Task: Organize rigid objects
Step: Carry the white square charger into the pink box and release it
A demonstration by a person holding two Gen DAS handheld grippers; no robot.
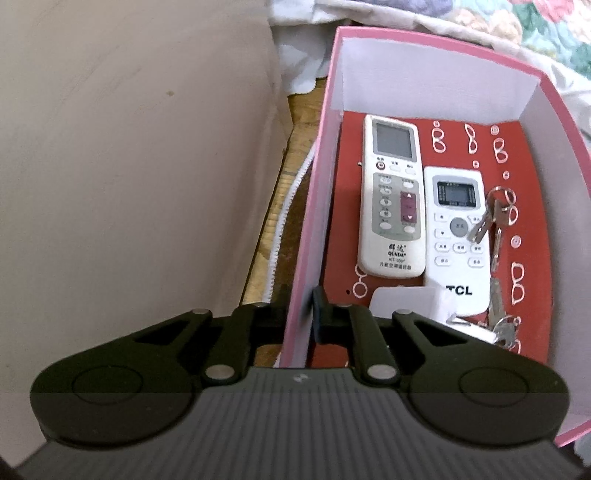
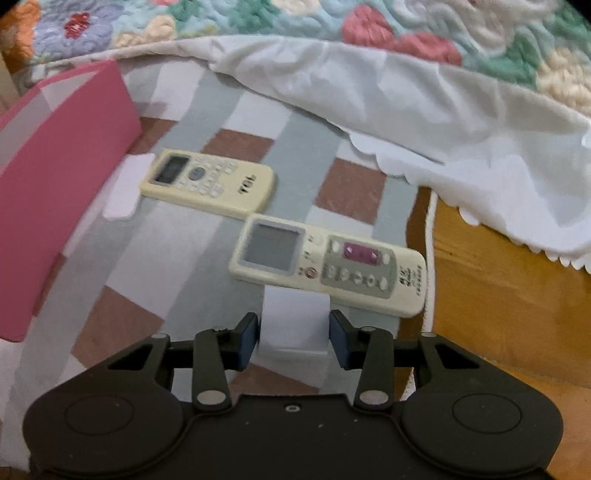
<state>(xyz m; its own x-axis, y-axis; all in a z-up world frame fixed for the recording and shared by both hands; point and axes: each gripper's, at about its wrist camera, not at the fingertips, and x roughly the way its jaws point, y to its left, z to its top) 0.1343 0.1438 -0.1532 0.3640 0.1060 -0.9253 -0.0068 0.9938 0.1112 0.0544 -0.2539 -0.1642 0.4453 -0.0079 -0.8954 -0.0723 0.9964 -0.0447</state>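
Observation:
In the left wrist view my left gripper (image 1: pixel 297 314) is shut on the left wall of a pink box (image 1: pixel 314 177) with a red patterned floor. Inside lie a grey-faced Qunda remote (image 1: pixel 391 199), a white TCL remote (image 1: pixel 458 240), a bunch of keys (image 1: pixel 491 218) and a white card (image 1: pixel 402 299). In the right wrist view my right gripper (image 2: pixel 293 334) is open and empty, just short of a Qunda remote (image 2: pixel 328 266) lying on the checked cloth (image 2: pixel 147 258). A TCL remote (image 2: pixel 208 181) lies beyond it, beside the pink box (image 2: pixel 62 173).
A floral quilt (image 2: pixel 332 26) and white sheet (image 2: pixel 443 122) hang over the far side. A wooden floor (image 2: pixel 498 295) shows at right past the cloth's edge. A beige wall (image 1: pixel 129 166) stands left of the box.

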